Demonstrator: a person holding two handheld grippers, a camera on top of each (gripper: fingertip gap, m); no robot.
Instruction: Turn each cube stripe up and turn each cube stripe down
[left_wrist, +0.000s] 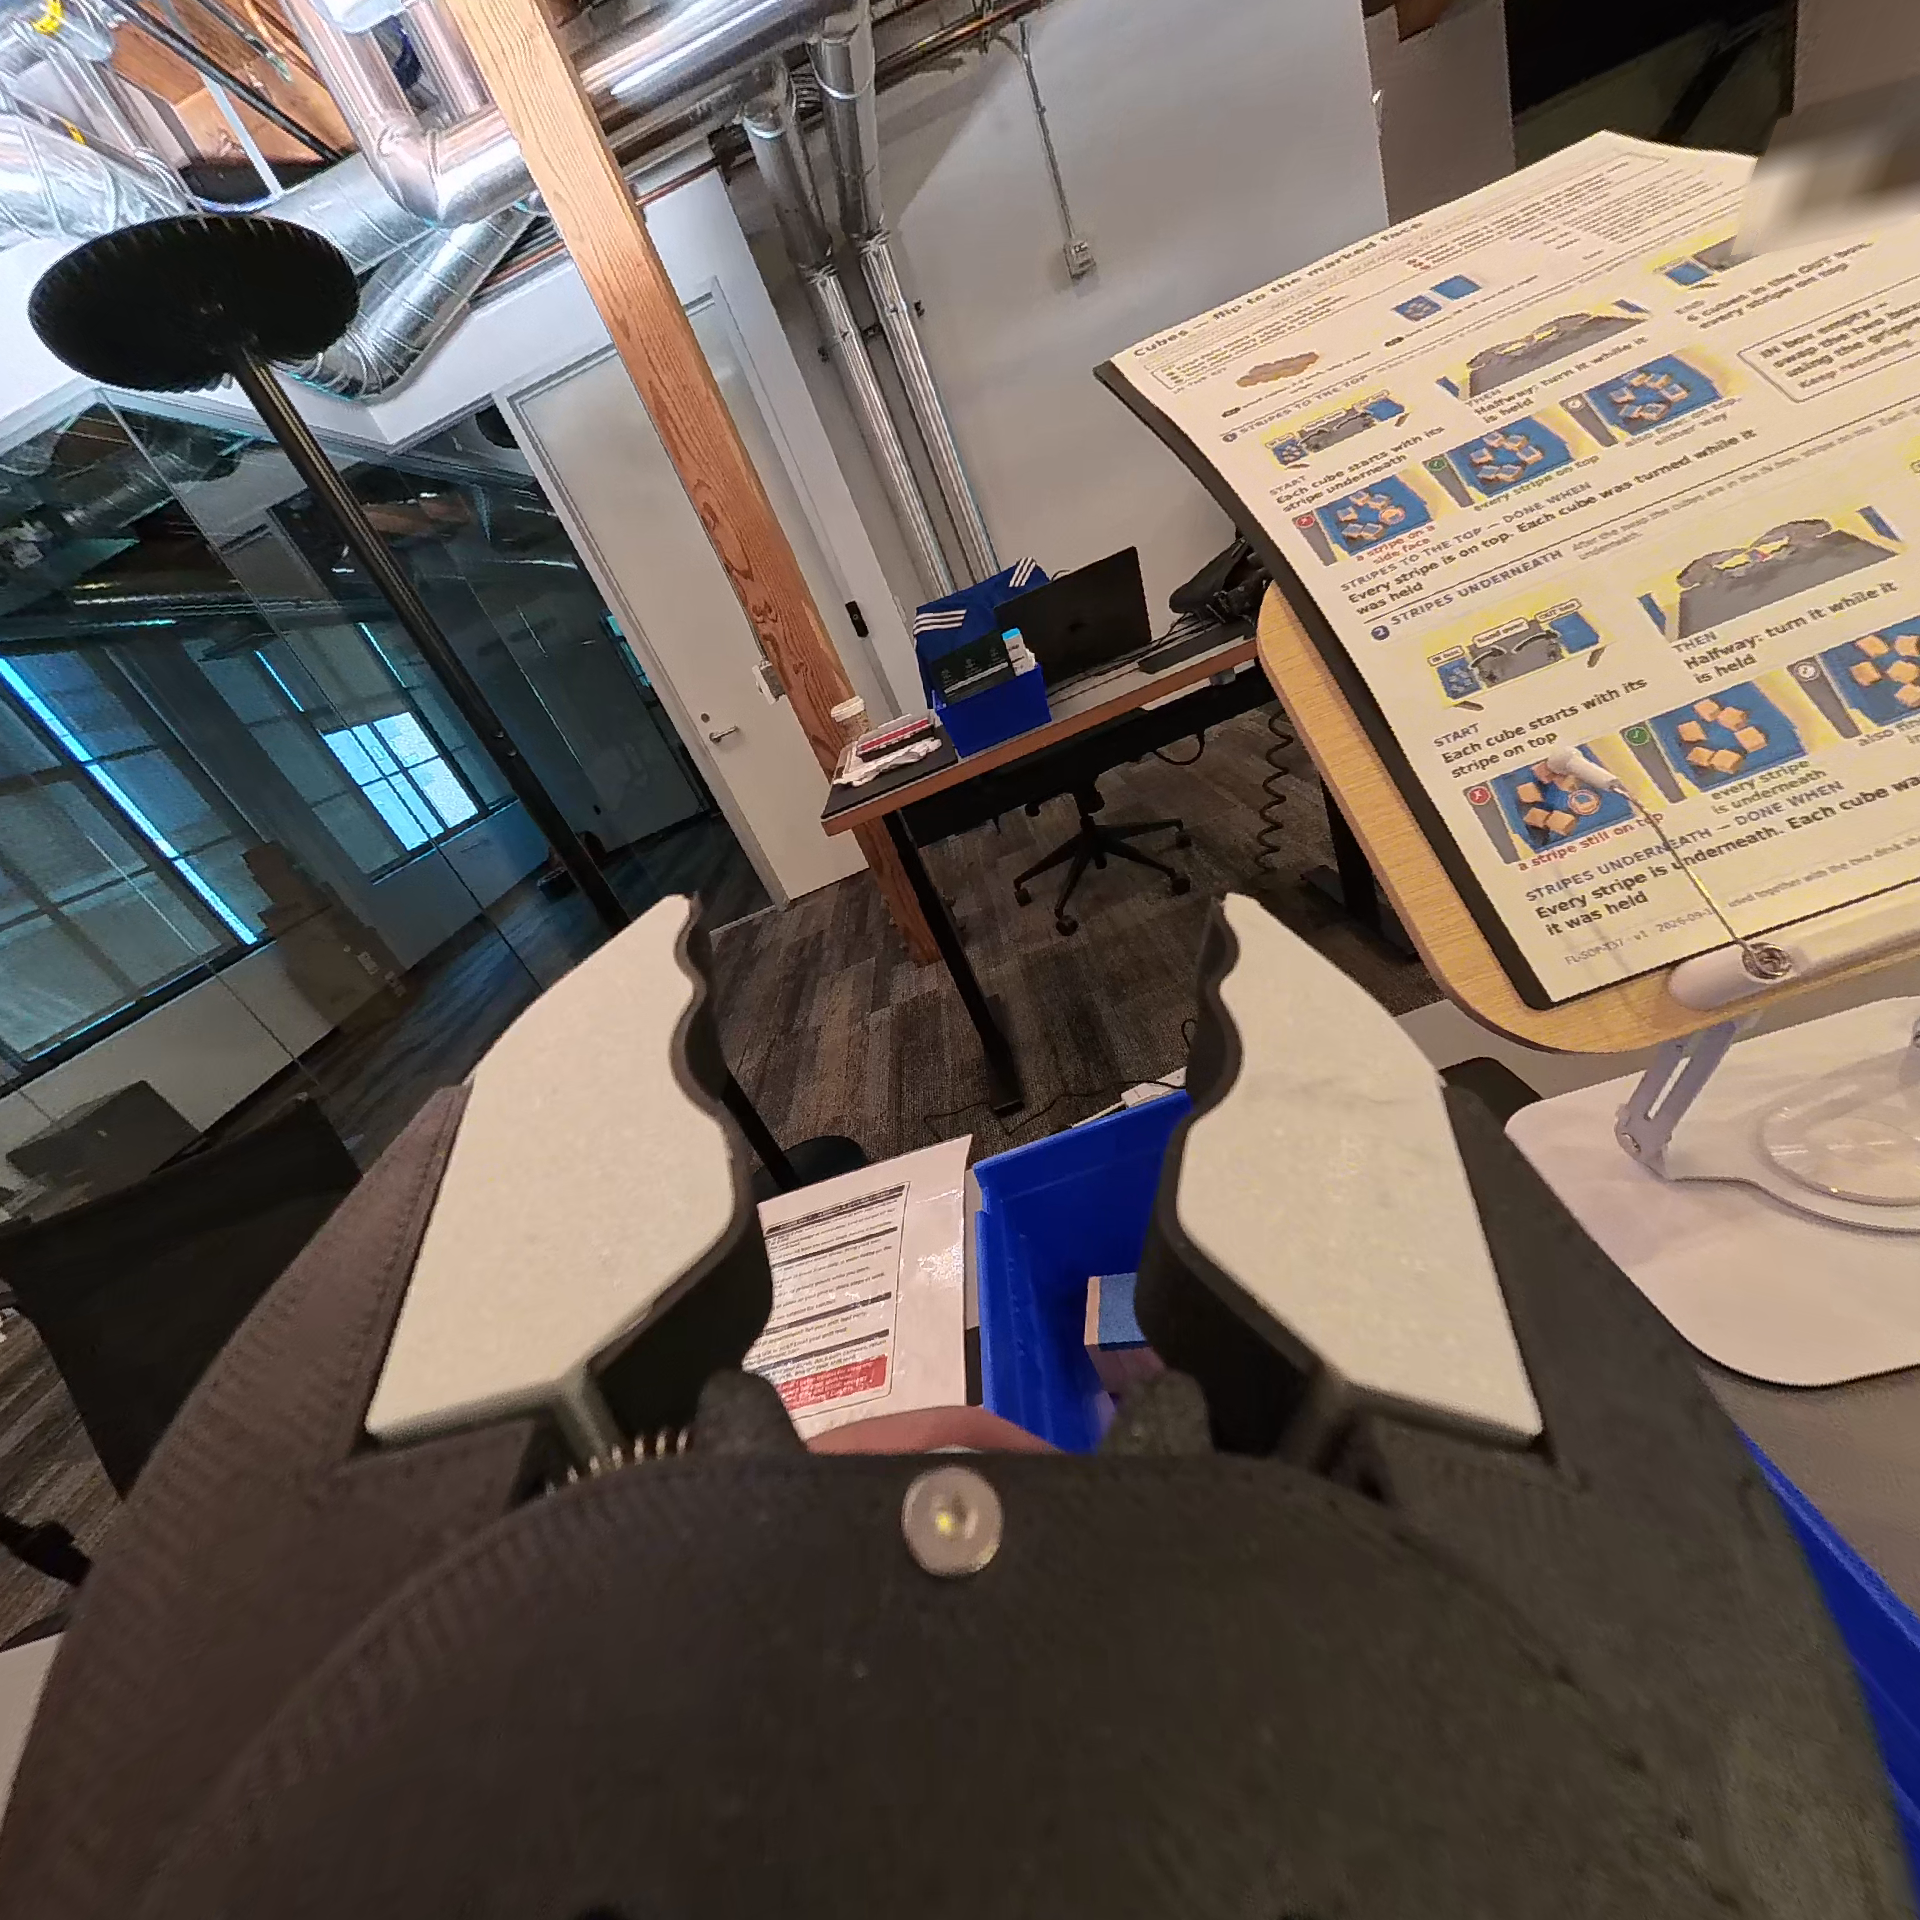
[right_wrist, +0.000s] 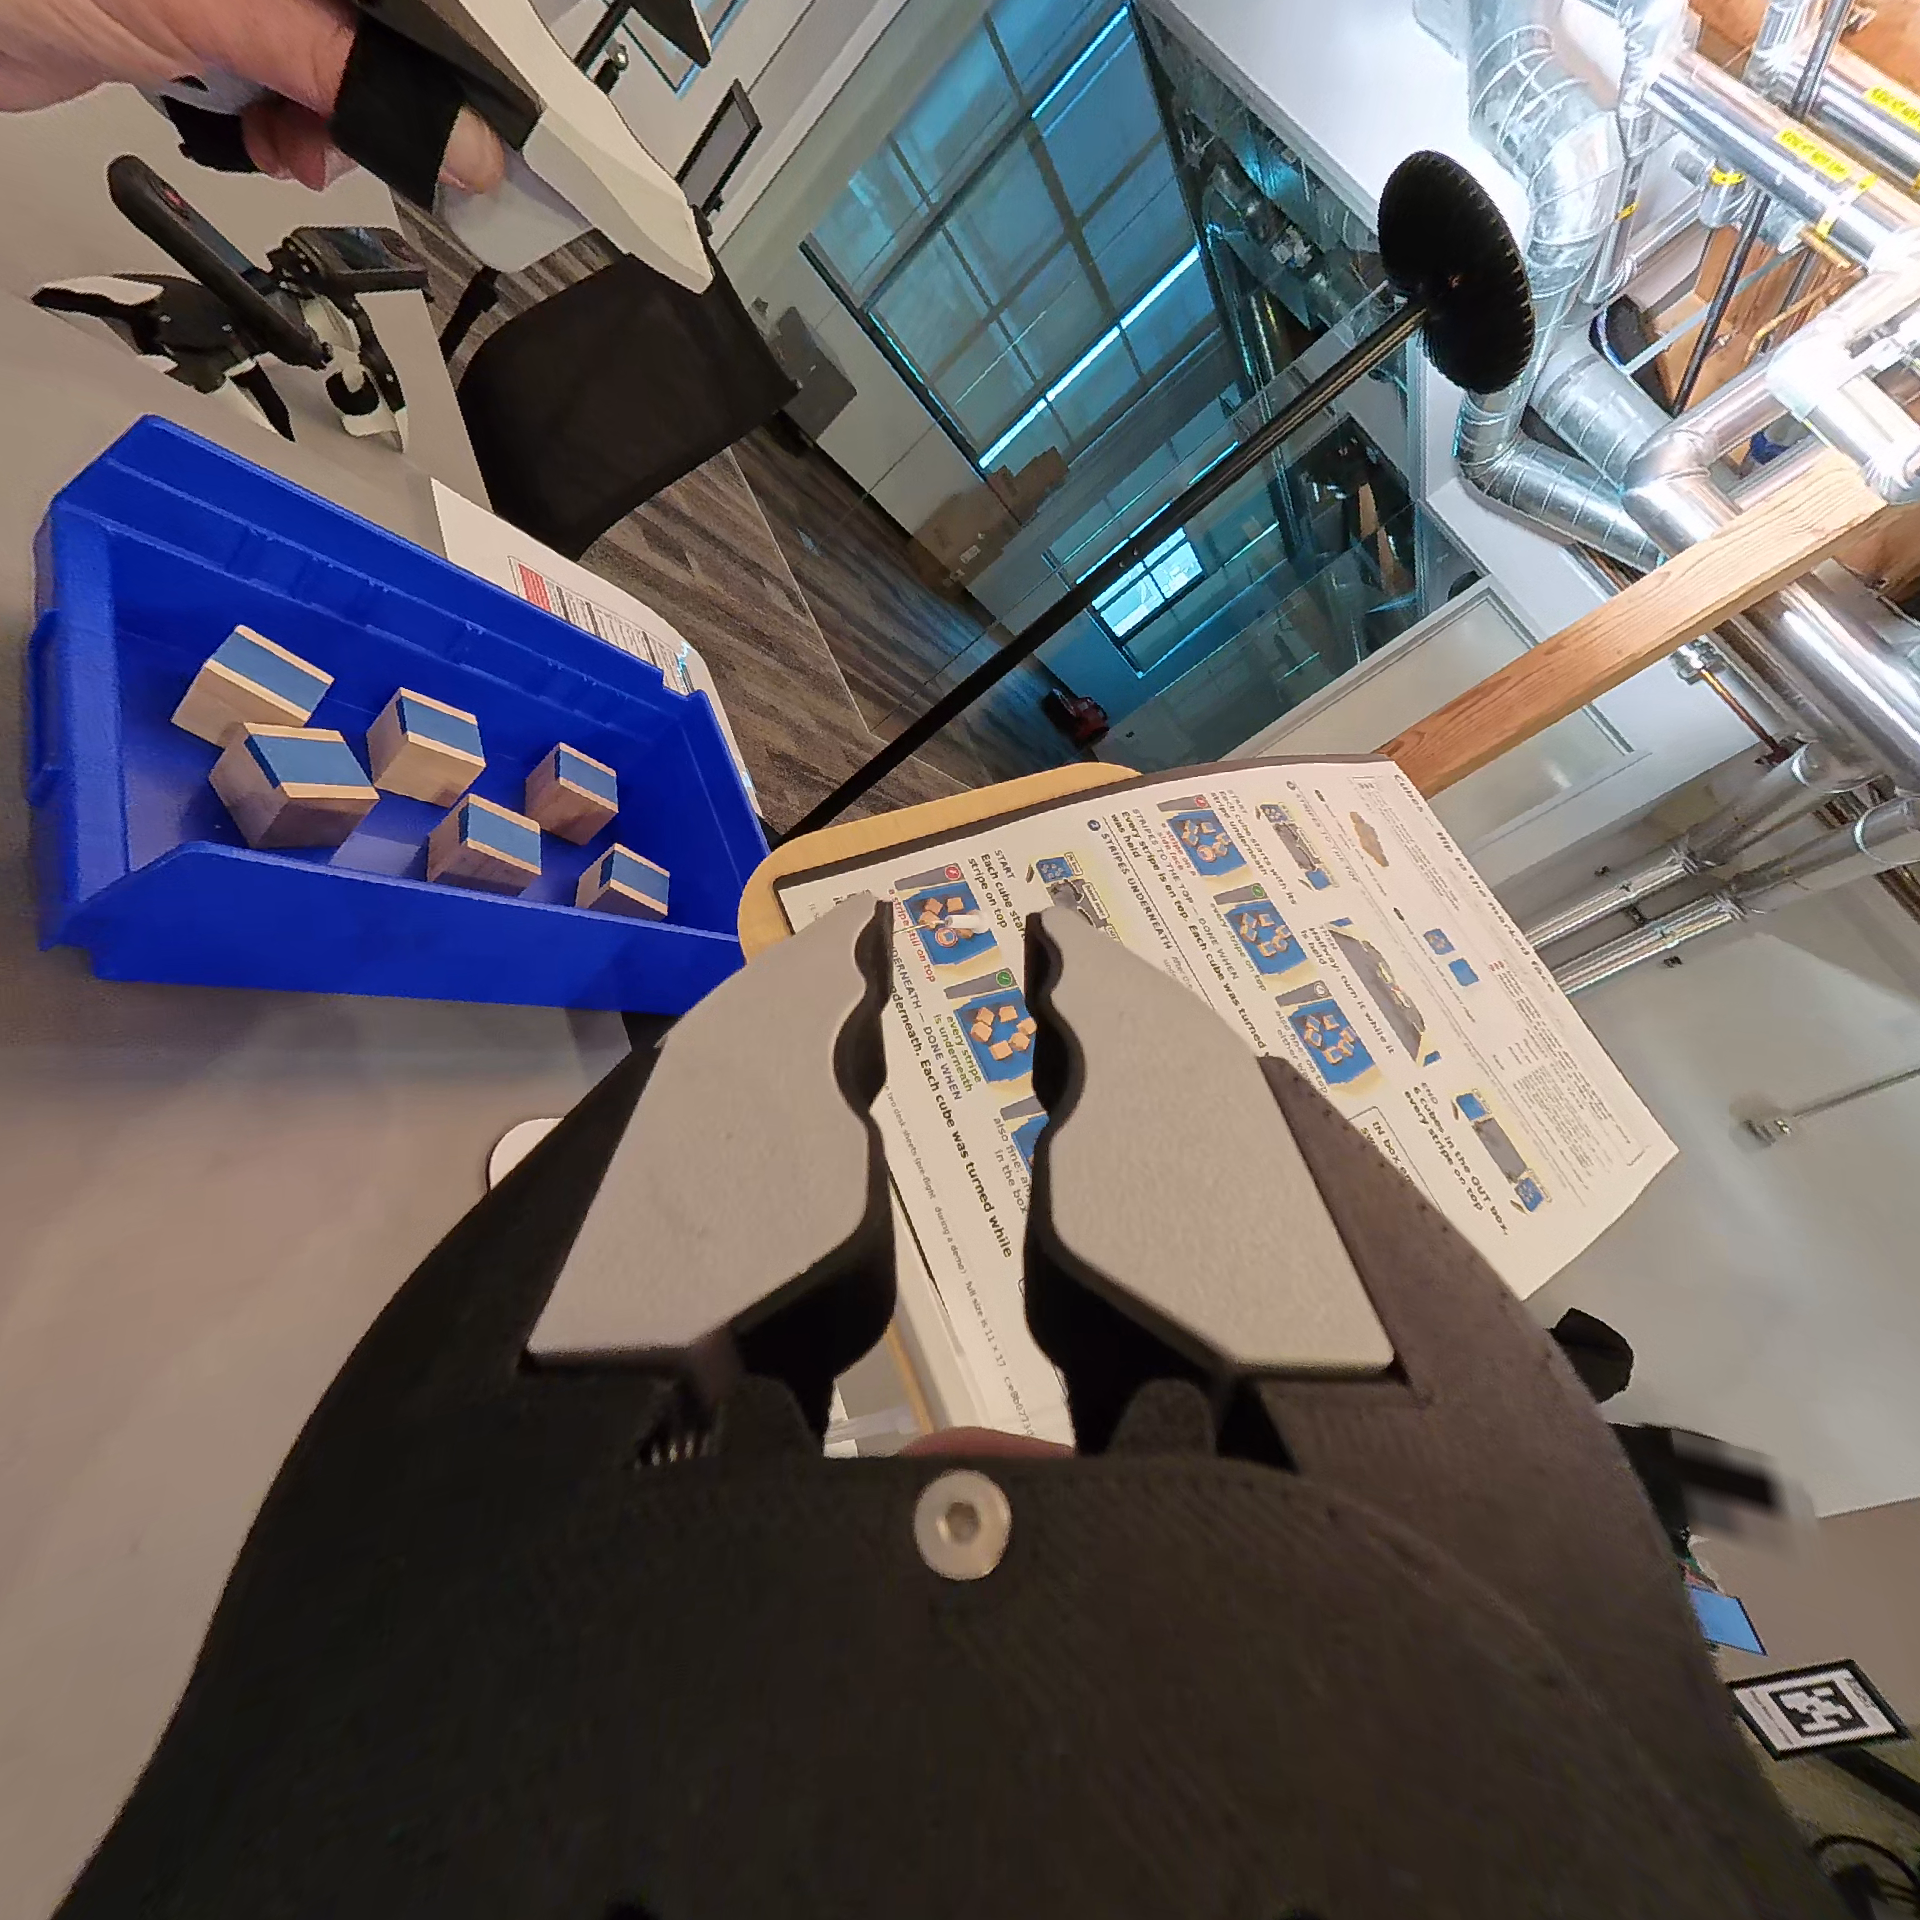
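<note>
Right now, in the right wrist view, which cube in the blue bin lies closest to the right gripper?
The cube at the bin's corner beside the instruction board; the other five lie farther away.

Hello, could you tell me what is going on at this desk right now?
A person holds a two-finger gripper in each hand above a grey desk. Neither holds anything: the left gripper is wide open, the right gripper narrowly open on air in front of an instruction sheet. Six wooden cubes lie in a blue bin, all with the blue stripe facing up. No cube is being handled at this moment.
</note>
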